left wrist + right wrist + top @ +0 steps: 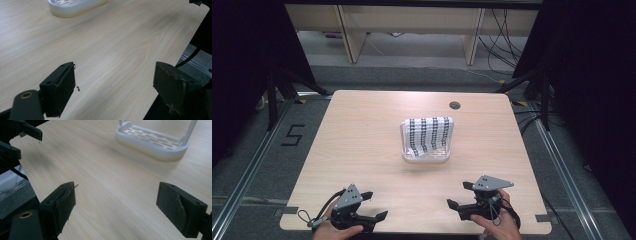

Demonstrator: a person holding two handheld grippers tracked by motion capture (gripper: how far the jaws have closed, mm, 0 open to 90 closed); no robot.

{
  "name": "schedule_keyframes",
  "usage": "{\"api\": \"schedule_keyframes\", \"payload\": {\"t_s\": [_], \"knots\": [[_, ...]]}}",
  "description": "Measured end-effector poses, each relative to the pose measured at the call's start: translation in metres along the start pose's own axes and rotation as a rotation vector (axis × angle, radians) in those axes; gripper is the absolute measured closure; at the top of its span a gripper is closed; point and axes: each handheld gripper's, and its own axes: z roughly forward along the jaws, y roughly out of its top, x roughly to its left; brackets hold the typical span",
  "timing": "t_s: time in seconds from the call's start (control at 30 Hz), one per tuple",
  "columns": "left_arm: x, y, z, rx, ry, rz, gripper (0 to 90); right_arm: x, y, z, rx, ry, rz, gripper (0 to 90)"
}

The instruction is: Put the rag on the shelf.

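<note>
Both grippers wait at the near edge of the table [362, 145], jaws spread wide and holding nothing: the left gripper [371, 205] at the near left, the right gripper [460, 194] at the near right. Farther off, at the table's middle, stands a white rack [427, 156] with a slotted base and an upright frame draped in a black-and-white patterned cloth [430, 134], probably a small towel. That cloth should be light, soft and limp; pinching a top corner or a hanging edge seems the best hold.
</note>
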Motion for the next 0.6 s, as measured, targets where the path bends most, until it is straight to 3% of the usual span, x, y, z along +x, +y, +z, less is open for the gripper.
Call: {"api": "schedule_keyframes", "payload": {"t_s": [0.1,0.13,0.17,0.2,0.27,0.3,0.37,0.47,0.6], "knots": [[-0.003,-0.003,0.001,0.023,-0.003,0.023,17.3,0.0,-0.005,0.002,0.002,0.011,-0.012,16.9],[-0.003,-0.004,0.002,0.026,-0.007,0.029,17.3,0.003,-0.007,0.003,0.009,-0.001,-0.005,16.9],[-0.003,-0.004,0.002,0.029,-0.004,0.044,17.3,0.003,-0.009,0.004,0.019,0.017,0.008,16.9],[-0.006,-0.005,0.002,0.025,-0.006,0.02,17.3,0.005,-0.011,0.003,0.037,-0.003,0.014,16.9],[-0.005,-0.007,0.001,0.036,0.001,0.045,17.3,0.002,-0.014,0.006,0.028,0.005,-0.026,16.9],[-0.006,-0.007,0.001,0.043,0.003,0.042,17.3,0.003,-0.015,0.006,0.04,-0.011,-0.02,16.9],[-0.006,-0.01,0.003,0.027,-0.006,0.029,17.3,0.005,-0.017,0.007,0.053,-0.001,-0.008,16.9],[-0.005,-0.01,0.005,0.033,0.002,0.03,17.3,0.004,-0.018,0.009,0.054,-0.007,-0.041,16.9],[-0.005,-0.011,0.005,0.027,0.009,0.003,17.3,0.004,-0.019,0.009,0.054,-0.008,-0.031,16.9]]}}
